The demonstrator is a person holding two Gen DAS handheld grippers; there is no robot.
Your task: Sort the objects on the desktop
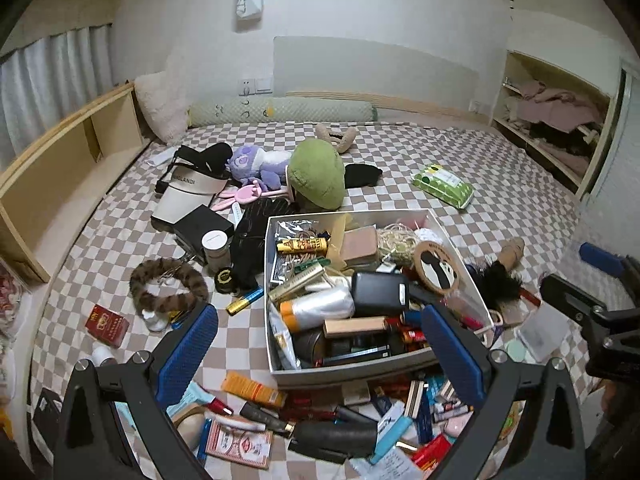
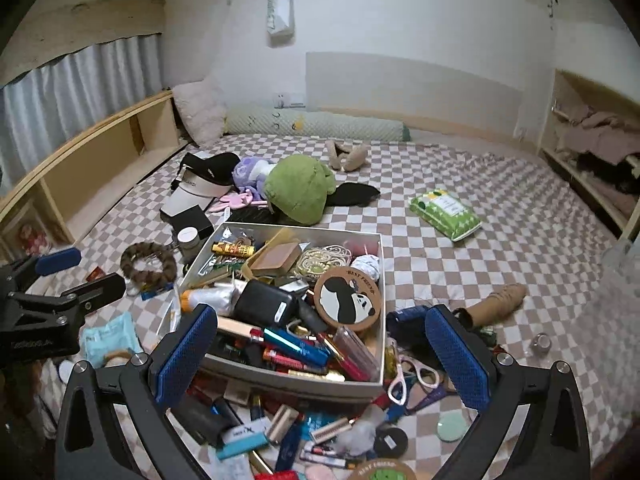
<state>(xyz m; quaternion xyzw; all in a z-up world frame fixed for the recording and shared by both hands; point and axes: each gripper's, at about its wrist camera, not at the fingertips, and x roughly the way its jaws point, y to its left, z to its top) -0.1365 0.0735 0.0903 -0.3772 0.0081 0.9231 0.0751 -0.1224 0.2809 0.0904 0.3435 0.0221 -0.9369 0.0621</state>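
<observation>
Box: a pale shallow box (image 1: pixel 352 372) is sitting on the checked bed (image 1: pixel 500 184), heaped above its rim with small things; more are lying loose against its near wall.
Left hand-held gripper: the left hand-held gripper (image 1: pixel 320 344) is hovering over the box's near edge, its blue pads spread wide and gripping nothing.
Right hand-held gripper: the right hand-held gripper (image 2: pixel 322 346) is hanging over the box's near wall, likewise wide open and empty.
Black case: a black case (image 2: pixel 266 306) is resting on top of the heap inside the box, near its middle; it is looking stiff and smooth, so probably slippery, best taken across its short sides.
Panda disc: a round panda disc (image 2: pixel 347 299) is lying tilted in the box, just right of the black case; flat and rigid, it is offering only its rim to pinch.
Silver bundle: a silver bundle (image 1: pixel 320 306) with an orange end is lying in the box, left of the black case; it seems soft and light, though the view is too coarse to be sure, so a grip round its middle would suit.
Scissors: pink-handled scissors (image 2: pixel 412 378) are lying on the bed, just outside the box's right near corner; hard and thin, easiest by the handles.
Green hat: a green hat (image 2: pixel 298 188) is lying beyond the box's far wall; soft and light.
</observation>
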